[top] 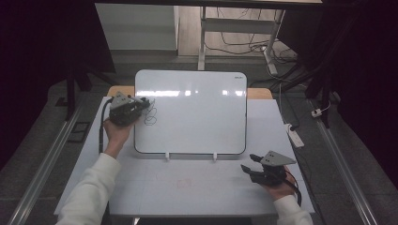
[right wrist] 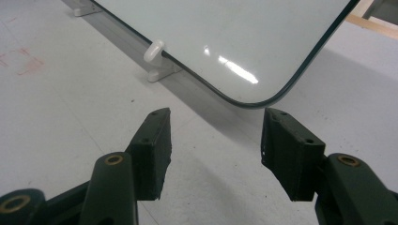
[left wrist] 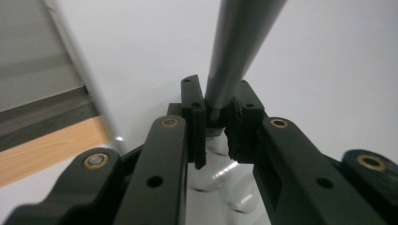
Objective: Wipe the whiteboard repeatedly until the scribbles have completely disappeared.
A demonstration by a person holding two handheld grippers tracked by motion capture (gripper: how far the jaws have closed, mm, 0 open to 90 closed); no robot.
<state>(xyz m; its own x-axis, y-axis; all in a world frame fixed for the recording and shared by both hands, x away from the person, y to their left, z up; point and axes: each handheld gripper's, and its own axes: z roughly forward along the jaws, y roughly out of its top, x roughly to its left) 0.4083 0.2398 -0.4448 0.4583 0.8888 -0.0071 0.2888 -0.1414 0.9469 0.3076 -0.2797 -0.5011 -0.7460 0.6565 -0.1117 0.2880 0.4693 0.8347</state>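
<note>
Left gripper [top: 141, 104] is clamped on a dark marker [left wrist: 237, 51] whose long axis runs straight ahead of the jaws onto the whiteboard [top: 197, 112], tip by the scribble [top: 150, 115]; right gripper [top: 251, 165], jaws wide apart and empty, sits off the board's near right corner.

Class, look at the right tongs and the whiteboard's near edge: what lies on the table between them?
Nothing: in the right gripper view, bare table runs from the open right tongs to the whiteboard; its white foot stands off to the side.
</note>
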